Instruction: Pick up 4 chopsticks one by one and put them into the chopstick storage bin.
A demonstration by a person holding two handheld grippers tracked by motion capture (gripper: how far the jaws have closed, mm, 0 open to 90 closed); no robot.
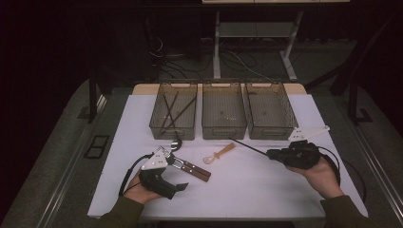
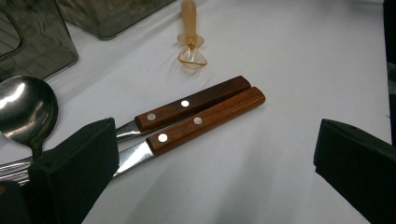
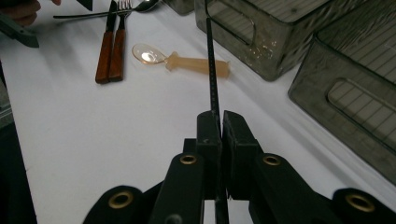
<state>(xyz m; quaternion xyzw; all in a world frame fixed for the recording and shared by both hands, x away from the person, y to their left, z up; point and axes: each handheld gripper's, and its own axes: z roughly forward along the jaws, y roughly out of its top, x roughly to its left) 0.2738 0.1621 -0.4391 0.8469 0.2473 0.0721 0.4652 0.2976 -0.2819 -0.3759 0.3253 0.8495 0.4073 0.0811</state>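
My right gripper [image 1: 272, 153] [image 3: 221, 123] hovers at the right of the white table [image 1: 266, 190], shut on one end of a thin black chopstick [image 1: 247, 146] [image 3: 212, 70]. The stick points left toward the bins' front. My left gripper [image 1: 175, 172] [image 2: 215, 163] rests at the front left with its jaws wide open. Two wooden-handled utensils [image 1: 195, 169] [image 2: 201, 114] lie side by side just ahead of it, between the jaws' lines but untouched. Beside them lies a metal spoon [image 1: 177, 142] [image 2: 25, 109]. A small clear spoon with a tan handle [image 1: 218, 154] [image 2: 190, 46] [image 3: 187, 60] lies at mid-table.
Three smoky translucent bins stand in a row at the back: the left bin [image 1: 173, 129] holds several dark chopsticks, then the middle bin [image 1: 224, 128] and the right bin [image 1: 268, 129]. Table legs and cables [image 1: 237, 59] sit on the floor beyond.
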